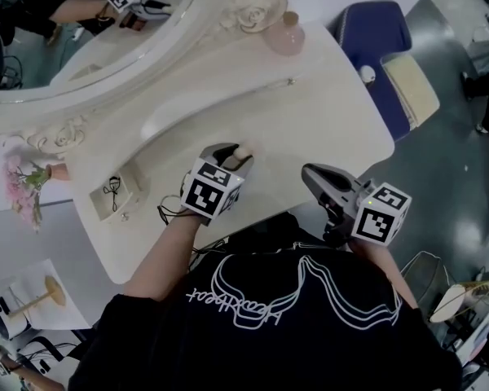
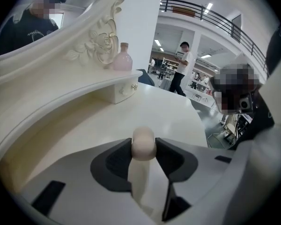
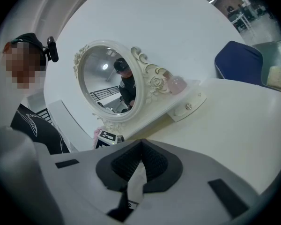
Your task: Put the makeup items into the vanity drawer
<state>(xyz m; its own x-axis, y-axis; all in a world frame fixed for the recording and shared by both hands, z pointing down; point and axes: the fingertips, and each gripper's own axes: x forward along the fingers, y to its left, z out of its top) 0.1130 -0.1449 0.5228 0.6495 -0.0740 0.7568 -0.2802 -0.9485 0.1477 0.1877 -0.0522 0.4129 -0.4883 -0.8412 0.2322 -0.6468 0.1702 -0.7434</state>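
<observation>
A cream, round-topped makeup item (image 1: 245, 150) (image 2: 143, 138) stands upright between the jaws of my left gripper (image 1: 232, 156) (image 2: 143, 150). The dark pads press on both its sides above the white vanity top (image 1: 310, 96). My right gripper (image 1: 308, 172) (image 3: 140, 144) hovers at the vanity's near edge, to the right of the left one. It is shut and holds nothing. A small drawer (image 1: 114, 195) at the vanity's left end is pulled out, with a black looped thing inside. Another small drawer (image 2: 122, 90) (image 3: 189, 108) with a knob sits shut under the shelf on the right.
A pink bottle (image 1: 288, 32) (image 2: 123, 58) (image 3: 177, 84) stands on the shelf beside the ornate oval mirror (image 1: 81, 39) (image 3: 110, 81). Pink flowers (image 1: 23, 187) sit left of the vanity. A blue chair (image 1: 375, 31) is at the right. A person (image 2: 181, 69) stands far off.
</observation>
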